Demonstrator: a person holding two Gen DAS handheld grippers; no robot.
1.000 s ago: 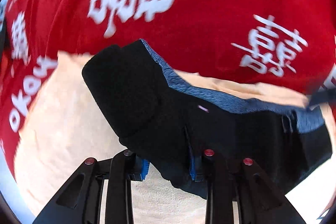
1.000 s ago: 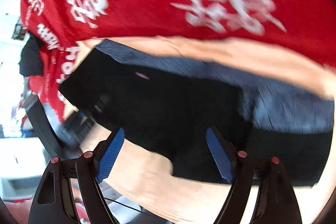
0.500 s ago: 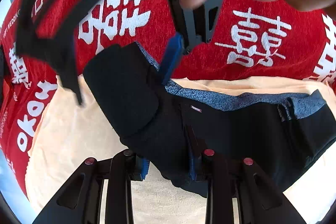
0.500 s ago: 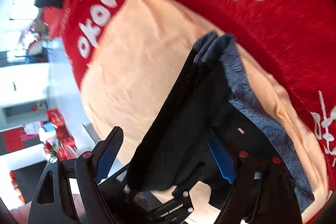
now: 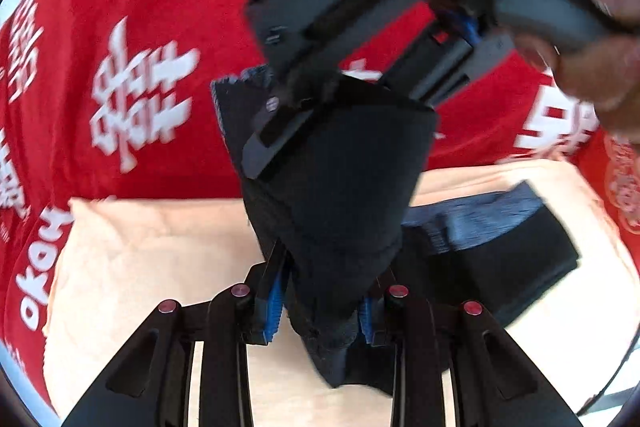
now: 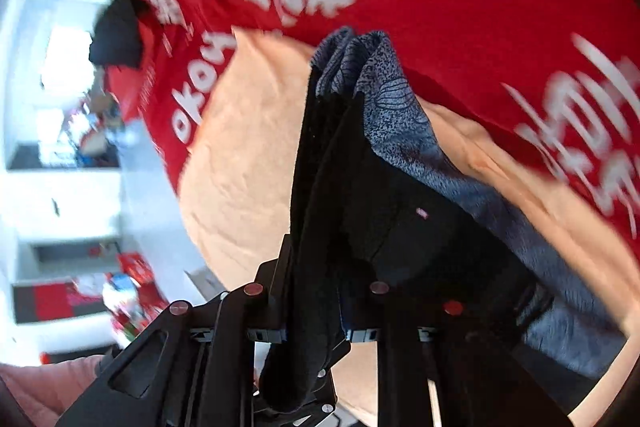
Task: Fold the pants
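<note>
The left gripper (image 5: 320, 307) pinches a black fold of the pants (image 5: 340, 187) while the right gripper (image 6: 312, 311) is closing on another bunched fold, the garment lifted between them above a peach towel (image 5: 140, 247) on the red printed cloth (image 5: 140, 7).

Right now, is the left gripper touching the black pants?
Touching. In the left wrist view the left gripper has the black pants bunched between its blue pads, with the cloth pressed against both and lifted off the peach towel.
</note>
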